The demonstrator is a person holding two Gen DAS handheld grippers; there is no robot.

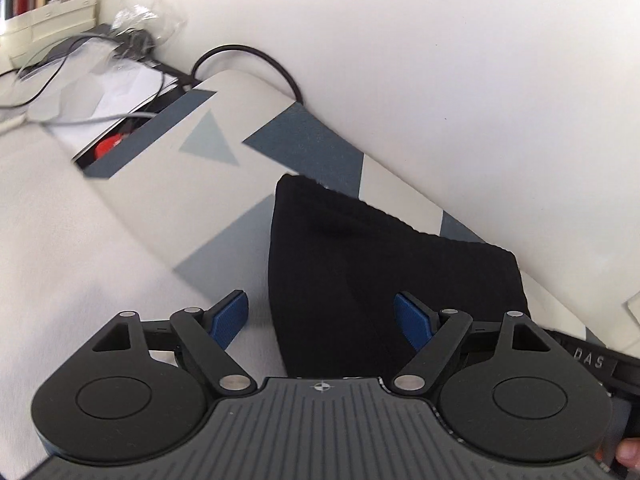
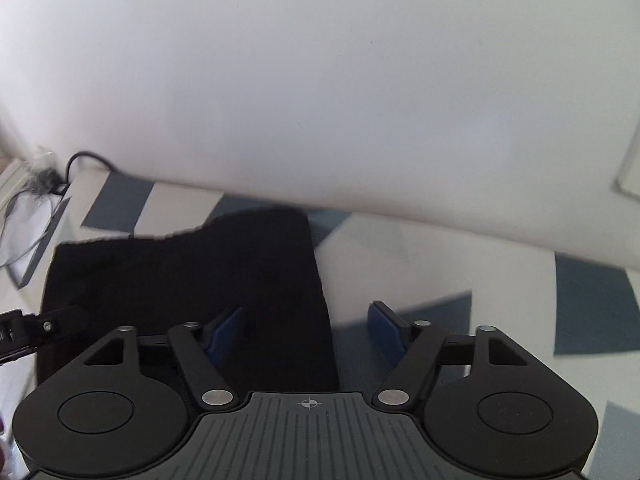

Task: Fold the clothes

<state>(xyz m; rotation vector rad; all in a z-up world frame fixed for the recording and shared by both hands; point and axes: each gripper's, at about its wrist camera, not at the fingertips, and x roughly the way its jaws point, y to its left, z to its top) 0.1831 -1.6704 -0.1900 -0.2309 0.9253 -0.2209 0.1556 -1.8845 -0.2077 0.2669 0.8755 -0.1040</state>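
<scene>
A black ribbed knit garment (image 1: pixel 360 264) lies flat on a white cover with blue-grey shapes (image 1: pixel 168 184), close to a white wall. My left gripper (image 1: pixel 320 318) hovers open over the garment's left edge; one blue pad is above the cover, the other above the black cloth. In the right wrist view the same garment (image 2: pixel 192 276) fills the lower left. My right gripper (image 2: pixel 305 330) stands open over its right edge, with nothing pinched. The left gripper's tip (image 2: pixel 28 326) shows at that view's left border. Part of the right gripper (image 1: pixel 592 360) shows at the left wrist view's right border.
A white wall (image 1: pixel 440 60) runs along the far side of the cover. At the far left are papers (image 1: pixel 112 92), loose cables (image 1: pixel 248 52), a crumpled plastic bag (image 1: pixel 148 20), a red item (image 1: pixel 106 146) and white drawers (image 1: pixel 48 16).
</scene>
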